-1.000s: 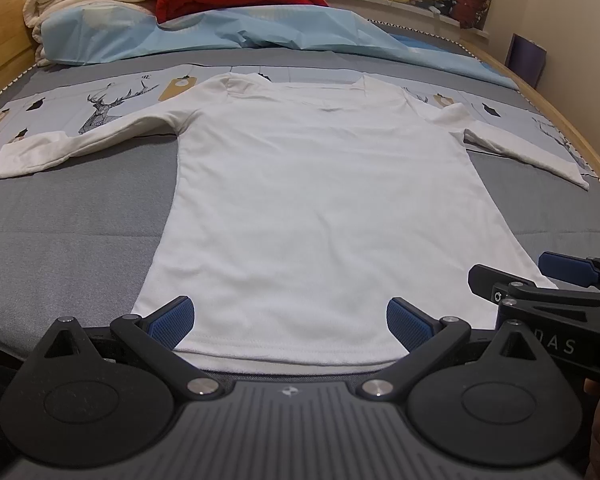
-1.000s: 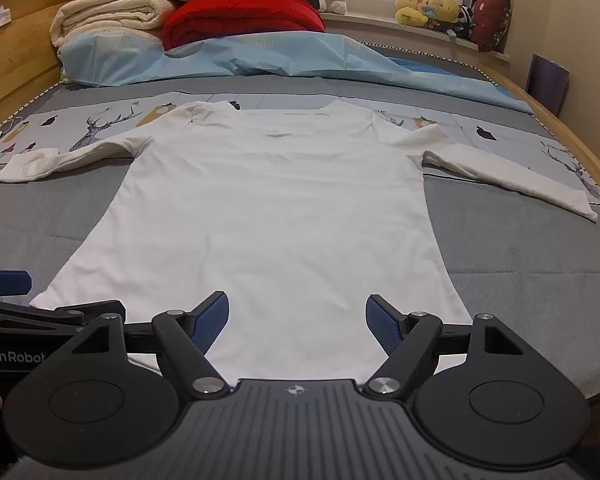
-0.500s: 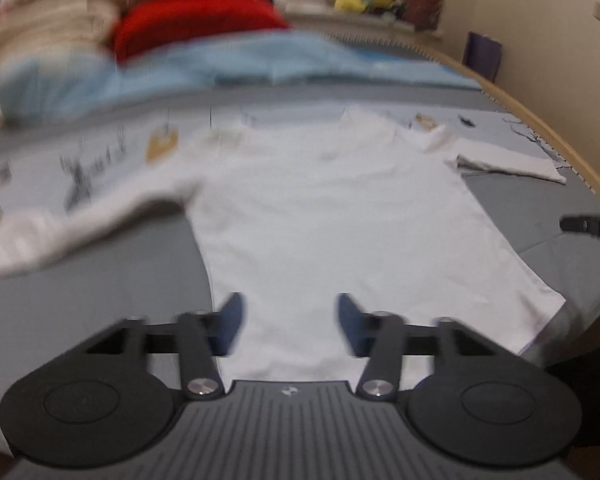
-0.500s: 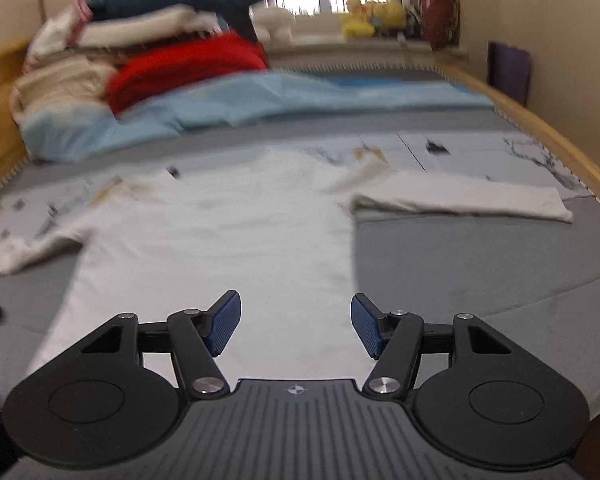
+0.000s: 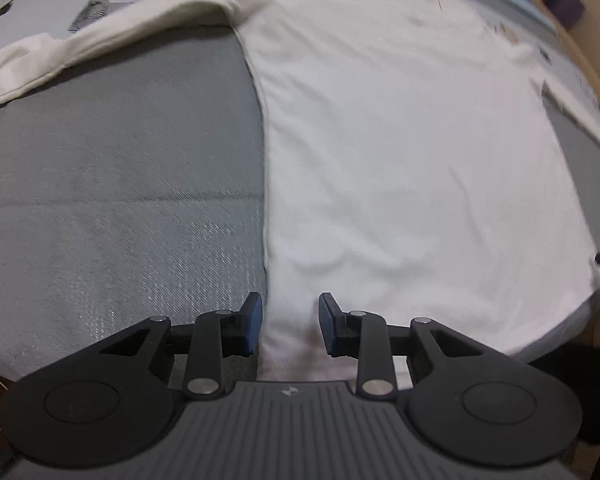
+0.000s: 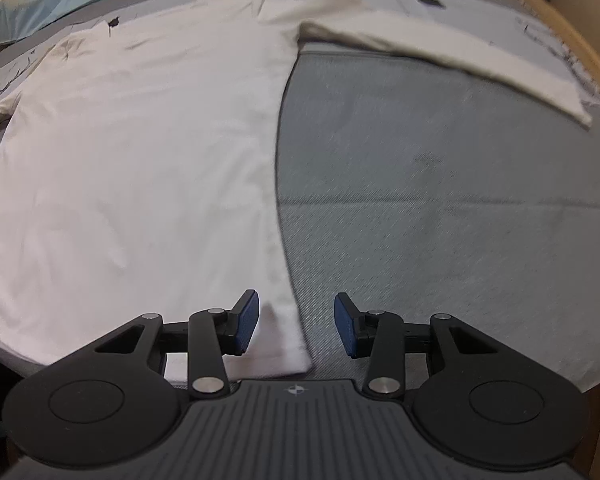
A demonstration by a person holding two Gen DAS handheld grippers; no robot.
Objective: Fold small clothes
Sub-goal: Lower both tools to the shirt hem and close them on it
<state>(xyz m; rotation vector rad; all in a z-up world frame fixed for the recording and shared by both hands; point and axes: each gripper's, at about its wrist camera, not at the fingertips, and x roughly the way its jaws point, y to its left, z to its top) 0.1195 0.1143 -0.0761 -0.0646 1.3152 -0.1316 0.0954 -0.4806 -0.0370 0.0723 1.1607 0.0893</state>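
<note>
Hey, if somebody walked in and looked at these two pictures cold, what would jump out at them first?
A white long-sleeved shirt spread flat on the grey bedspread fills both views, sleeves stretched out to either side. The left hand-held gripper sits open over the shirt's bottom left corner, and the right hand-held gripper sits open over its bottom right corner, neither gripping cloth yet.
</note>
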